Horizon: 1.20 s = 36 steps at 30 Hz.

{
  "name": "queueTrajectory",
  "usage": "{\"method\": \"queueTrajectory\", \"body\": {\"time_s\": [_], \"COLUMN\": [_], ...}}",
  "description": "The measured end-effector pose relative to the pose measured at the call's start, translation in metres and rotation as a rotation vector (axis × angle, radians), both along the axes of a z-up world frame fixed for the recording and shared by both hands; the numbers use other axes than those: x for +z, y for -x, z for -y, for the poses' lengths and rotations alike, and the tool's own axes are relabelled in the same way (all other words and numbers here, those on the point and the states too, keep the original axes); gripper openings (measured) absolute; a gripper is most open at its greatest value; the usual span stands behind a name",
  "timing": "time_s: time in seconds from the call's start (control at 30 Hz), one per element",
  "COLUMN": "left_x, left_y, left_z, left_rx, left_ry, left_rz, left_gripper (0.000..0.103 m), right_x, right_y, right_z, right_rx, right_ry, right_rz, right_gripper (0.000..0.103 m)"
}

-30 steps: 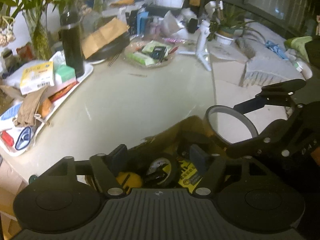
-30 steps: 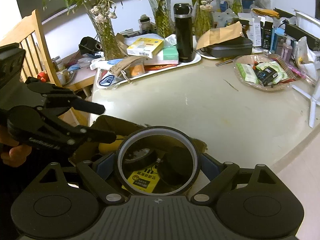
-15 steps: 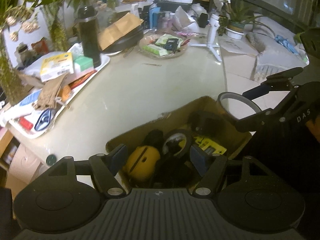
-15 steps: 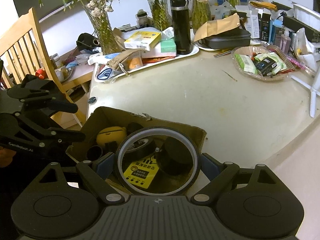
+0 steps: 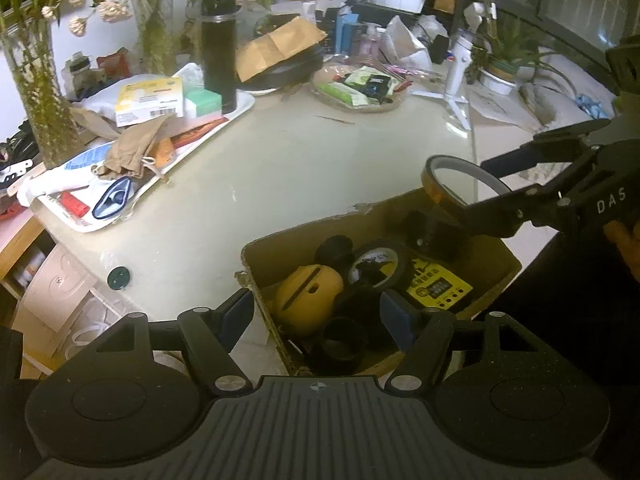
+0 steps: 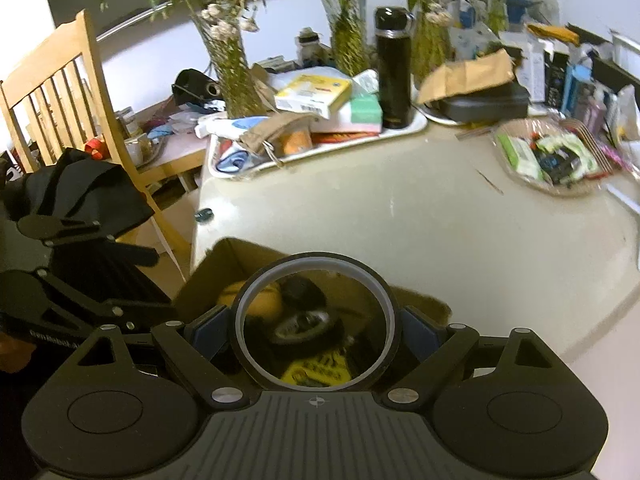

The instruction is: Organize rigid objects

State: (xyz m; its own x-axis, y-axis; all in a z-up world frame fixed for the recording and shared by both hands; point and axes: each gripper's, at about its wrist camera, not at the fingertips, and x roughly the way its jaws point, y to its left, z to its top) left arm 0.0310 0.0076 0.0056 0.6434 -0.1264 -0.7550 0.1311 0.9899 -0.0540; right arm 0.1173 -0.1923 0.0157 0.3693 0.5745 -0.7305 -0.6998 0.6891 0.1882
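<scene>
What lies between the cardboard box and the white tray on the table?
Only bare tabletop lies between the cardboard box and the white tray; the left wrist view shows it best.

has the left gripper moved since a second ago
Yes. The left gripper has pulled up and back from the cardboard box: the whole box now shows in its view, where only the contents showed before.
</scene>
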Motion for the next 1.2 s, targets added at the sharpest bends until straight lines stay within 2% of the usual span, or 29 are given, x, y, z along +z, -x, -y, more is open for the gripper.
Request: {"method": "queueTrajectory", "body": {"time_s": [0.13,0.23,0.33,0.5,0.73,0.87,1.03,1.1,1.2], "left_x": [0.001,0.001,0.000,0.000,0.002,0.007,0.016,0.020,0.023], "left_y": [0.001,0.002,0.001,0.001,0.002,0.006,0.010,0.014,0.014], "left_z": [-0.002,-0.004,-0.003,-0.005,-0.003,-0.001,-0.001,0.001,0.004], "left_rx": [0.014,0.021,0.030,0.044,0.076,0.108,0.178,0.202,0.208], "left_ry": [0.004,0.006,0.001,0.005,-0.020,-0.041,-0.040,-0.040,-0.047], "left_rz": [0.003,0.001,-0.003,-0.006,0.005,0.048,0.094,0.129,0.123], "left_gripper": [0.069,0.069,0.069,0.069,0.071,0.084,0.092,0.100,0.103], "right_x": [0.005,-0.003,-0.016,-0.021,-0.018,-0.017,-0.014,-0.013,-0.014], "right_y": [-0.002,-0.006,-0.011,-0.011,-0.002,0.005,0.011,0.014,0.017], "right_z": [-0.015,-0.026,-0.033,-0.027,-0.014,-0.005,0.006,0.008,0.012], "right_rx": [0.017,-0.008,-0.028,-0.055,-0.107,-0.146,-0.214,-0.250,-0.304], "right_ry": [0.007,0.064,0.133,0.121,0.152,0.144,0.116,0.127,0.144], "right_rz": [0.026,0.036,0.020,-0.008,0.035,0.066,0.080,0.090,0.081], "right_gripper": [0.092,0.103,0.103,0.103,0.103,0.103,0.103,0.103,0.103]}}
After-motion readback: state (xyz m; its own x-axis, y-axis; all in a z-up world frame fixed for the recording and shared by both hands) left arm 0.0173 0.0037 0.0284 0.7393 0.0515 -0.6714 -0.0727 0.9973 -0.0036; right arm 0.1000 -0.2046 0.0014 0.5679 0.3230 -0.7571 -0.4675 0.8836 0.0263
